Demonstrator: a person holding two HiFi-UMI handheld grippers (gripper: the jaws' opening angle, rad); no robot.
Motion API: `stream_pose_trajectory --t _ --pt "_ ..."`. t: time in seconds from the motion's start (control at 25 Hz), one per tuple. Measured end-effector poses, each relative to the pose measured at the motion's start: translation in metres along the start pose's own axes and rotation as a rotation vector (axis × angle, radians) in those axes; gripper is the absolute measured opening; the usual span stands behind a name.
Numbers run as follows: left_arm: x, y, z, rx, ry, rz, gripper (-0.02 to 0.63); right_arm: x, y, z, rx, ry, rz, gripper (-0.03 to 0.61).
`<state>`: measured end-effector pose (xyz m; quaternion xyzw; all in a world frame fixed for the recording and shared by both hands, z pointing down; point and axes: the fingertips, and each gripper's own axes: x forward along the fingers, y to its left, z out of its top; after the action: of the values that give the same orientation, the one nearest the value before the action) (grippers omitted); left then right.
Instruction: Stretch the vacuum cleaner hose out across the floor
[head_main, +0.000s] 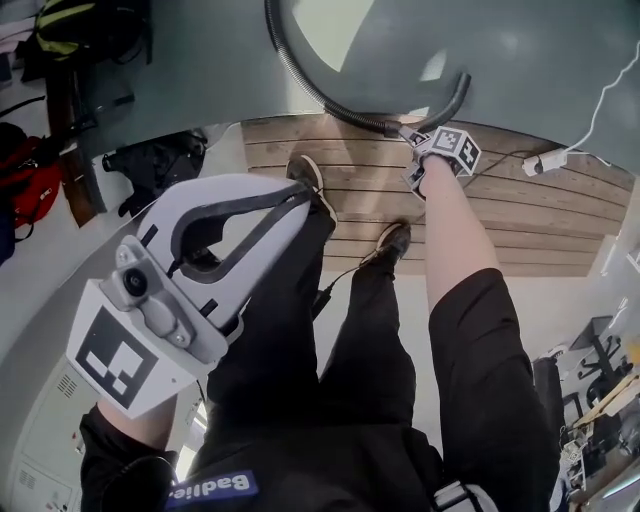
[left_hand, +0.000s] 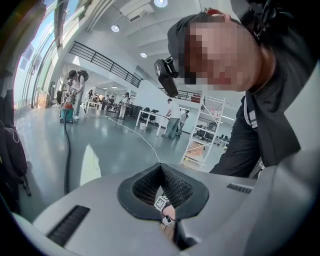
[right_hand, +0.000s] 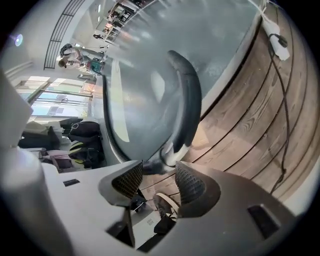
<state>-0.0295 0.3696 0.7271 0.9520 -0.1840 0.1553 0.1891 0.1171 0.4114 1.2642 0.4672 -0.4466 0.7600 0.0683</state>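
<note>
The black ribbed vacuum hose (head_main: 310, 85) comes down from the top of the head view over the grey floor. It bends to a grey cuff (head_main: 395, 125) at the edge of the wooden decking. A smooth dark tube (head_main: 455, 95) curves up from the cuff. My right gripper (head_main: 408, 135) reaches down to that cuff. In the right gripper view the jaws (right_hand: 157, 167) stand apart, with the cuff (right_hand: 170, 155) just past the fingertips and the pads not pressing on it. My left gripper (head_main: 300, 195) is raised close to my chest, shut (left_hand: 160, 167) and empty.
The person's two shoes (head_main: 305, 170) (head_main: 395, 240) stand on the wooden decking (head_main: 520, 220). A white power strip (head_main: 545, 160) with its cable lies at the right. Dark bags (head_main: 150, 165) sit at the left. In the left gripper view another hose (left_hand: 66, 160) crosses the floor.
</note>
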Motion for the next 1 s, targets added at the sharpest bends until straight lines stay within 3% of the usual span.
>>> stream_pose_trajectory --t 0.12,0.24,0.44,0.68,0.84,1.0 --pt "-0.002 -0.022 0.016 0.015 -0.026 -0.008 -0.005 -0.033 0.015 -0.015 -0.036 0.002 0.036 0.189" --pt "-0.011 -0.048 0.040 0.027 -0.061 -0.012 -0.005 -0.085 0.028 -0.062 -0.046 0.027 0.075 0.189" --pt "-0.039 -0.102 0.087 -0.007 -0.147 0.025 -0.005 -0.222 0.052 -0.136 -0.136 -0.003 0.125 0.189" --pt "-0.082 -0.148 0.134 0.019 -0.210 0.073 -0.005 -0.343 0.141 -0.173 -0.181 -0.063 0.240 0.189" --pt "-0.117 -0.187 0.153 -0.041 -0.229 0.095 -0.005 -0.421 0.214 -0.201 -0.437 -0.088 0.285 0.189" --pt "-0.140 -0.215 0.165 -0.017 -0.254 0.124 -0.005 -0.478 0.293 -0.210 -0.766 -0.139 0.329 0.189"
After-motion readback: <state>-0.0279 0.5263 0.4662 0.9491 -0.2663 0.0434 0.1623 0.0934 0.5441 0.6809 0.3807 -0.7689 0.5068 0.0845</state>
